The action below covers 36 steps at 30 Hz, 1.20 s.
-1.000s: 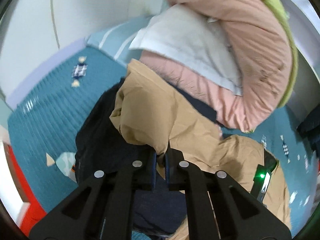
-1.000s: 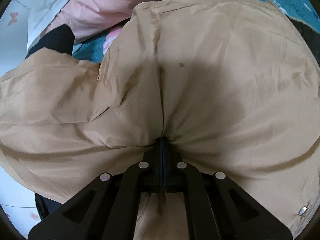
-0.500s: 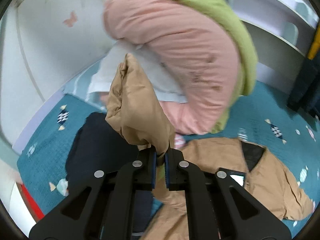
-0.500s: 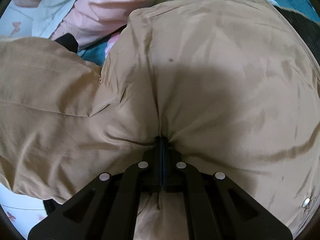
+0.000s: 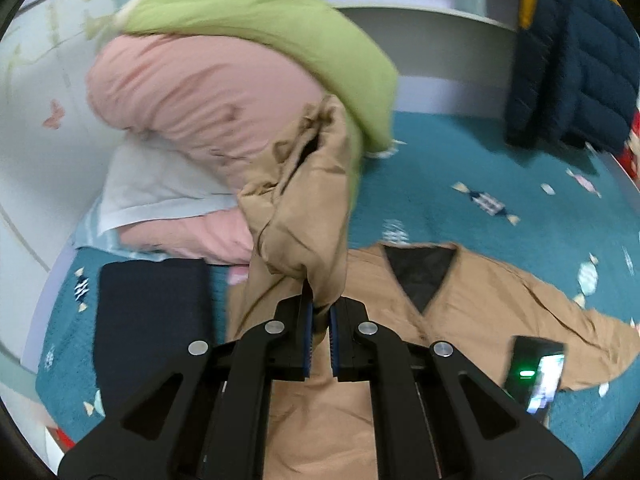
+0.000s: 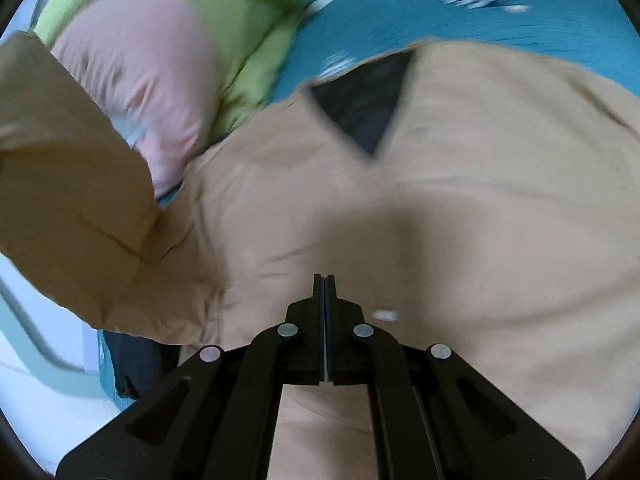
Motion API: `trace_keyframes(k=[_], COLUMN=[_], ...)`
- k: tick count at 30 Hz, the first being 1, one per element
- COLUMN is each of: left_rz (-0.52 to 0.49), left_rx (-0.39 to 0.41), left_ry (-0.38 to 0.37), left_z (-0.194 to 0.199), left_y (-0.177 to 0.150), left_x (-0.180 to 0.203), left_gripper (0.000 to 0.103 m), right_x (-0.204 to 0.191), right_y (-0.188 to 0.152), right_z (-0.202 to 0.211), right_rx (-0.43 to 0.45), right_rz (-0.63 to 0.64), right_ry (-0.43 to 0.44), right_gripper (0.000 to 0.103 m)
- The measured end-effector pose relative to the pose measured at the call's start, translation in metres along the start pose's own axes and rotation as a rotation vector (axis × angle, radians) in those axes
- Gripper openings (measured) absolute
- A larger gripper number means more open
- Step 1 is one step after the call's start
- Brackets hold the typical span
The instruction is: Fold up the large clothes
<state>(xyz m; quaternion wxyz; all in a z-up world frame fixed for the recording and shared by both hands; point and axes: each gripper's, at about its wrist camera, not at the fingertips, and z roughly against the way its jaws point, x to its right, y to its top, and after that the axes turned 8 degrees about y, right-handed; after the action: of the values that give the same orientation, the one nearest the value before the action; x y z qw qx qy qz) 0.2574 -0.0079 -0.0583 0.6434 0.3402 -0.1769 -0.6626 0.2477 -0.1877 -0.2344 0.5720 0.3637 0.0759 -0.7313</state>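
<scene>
Your left gripper is clamped on a bunched sleeve of the tan jacket, lifting it above the jacket's body, which lies spread on the teal bedspread. Your right gripper has its jaws pressed together with no cloth visible between them, just over the jacket's front. A pink and green quilt is heaped behind, with dark folded clothing beside the jacket.

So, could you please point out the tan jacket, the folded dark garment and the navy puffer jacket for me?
tan jacket [image 5: 492, 300]: left wrist view, flat chest panel beside the neckline.
folded dark garment [image 5: 152, 320]: left wrist view, middle of its top.
navy puffer jacket [image 5: 576, 64]: left wrist view, quilted front.
</scene>
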Motion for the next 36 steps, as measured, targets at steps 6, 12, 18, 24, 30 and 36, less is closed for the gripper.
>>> trace_keyframes(k=[6,12,18,24,30,36], left_rz=[-0.099,-0.220,-0.352,-0.445,-0.514,-0.541], left_rx=[-0.023,-0.066,-0.138,-0.155,-0.201,-0.187], left_ry=[-0.089,-0.098,-0.036,-0.004,-0.027,-0.151], left_z=[0.002,-0.015,-0.054,-0.068,-0.087,-0.067], left_y=[-0.013,-0.045,-0.097,-0.138,-0.171,-0.163], left_x=[0.077,0.163,0.230,0.249,0.263,0.254], left_gripper=[0.007,0.006,0.006,0.006,0.008,0.063], right_x=[0.045,0.095,0.137,0.159,0.163,0.159], right_y=[-0.015,-0.037,-0.053,-0.064,-0.067,-0.059], right_z=[0.082,0.134,0.147,0.153,0.153,0.153], right_rx=[0.113,0.198,0.221,0.206,0.203,0.210], right_rz=[-0.055,-0.152,-0.231,-0.276,-0.285,-0.285], right_ry=[-0.157,-0.221,-0.269,-0.290,-0.279,-0.310], right_gripper=[0.001,0.001,0.001,0.002,0.004,0.038])
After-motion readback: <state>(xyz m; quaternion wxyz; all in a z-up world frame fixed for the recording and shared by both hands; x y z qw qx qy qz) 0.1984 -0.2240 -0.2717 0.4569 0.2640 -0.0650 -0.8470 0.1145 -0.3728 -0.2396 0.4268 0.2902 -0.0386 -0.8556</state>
